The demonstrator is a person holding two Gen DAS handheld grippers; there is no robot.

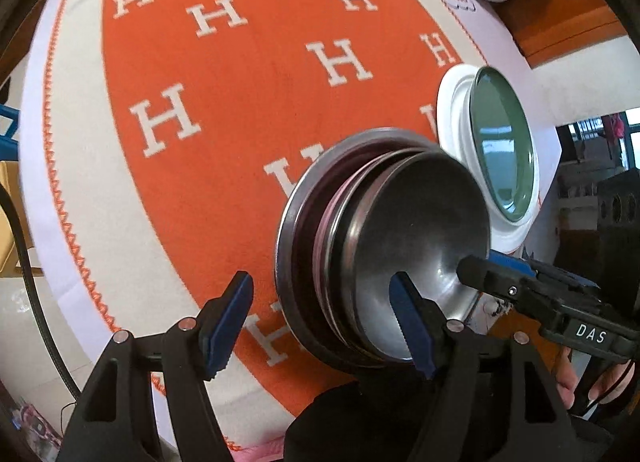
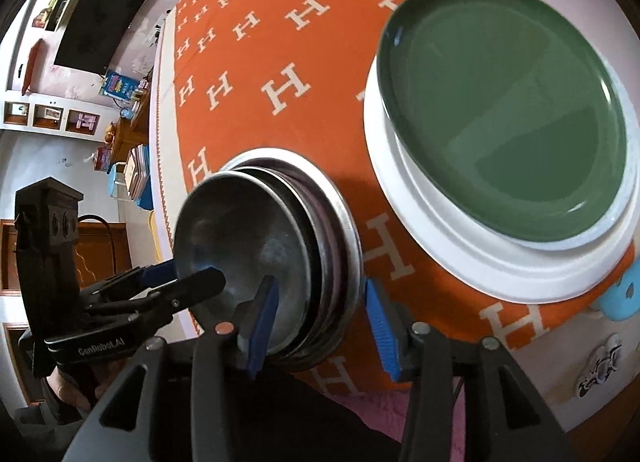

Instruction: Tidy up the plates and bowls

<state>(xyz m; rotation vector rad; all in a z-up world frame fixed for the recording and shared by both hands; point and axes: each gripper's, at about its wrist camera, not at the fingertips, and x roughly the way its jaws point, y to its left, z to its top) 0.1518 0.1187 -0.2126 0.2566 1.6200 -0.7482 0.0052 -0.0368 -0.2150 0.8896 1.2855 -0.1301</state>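
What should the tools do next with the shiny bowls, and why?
Probably lift both tools straight up and away. The metal bowls already sit nested in one stack, and the green plate rests on the white plate. The left tool and right tool both stand open around the stack's rim, their pads not pressing, so nothing seems left to carry.

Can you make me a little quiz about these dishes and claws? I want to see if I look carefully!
1. True or false: the green plate sits on top of a white plate.
2. Which letter is printed all over the orange cloth? A) H B) M C) T
3. How many claws are reaching over the edge of the stacked metal bowls?

Key: 1. True. 2. A. 3. Two: the left claw and the right claw, both open.
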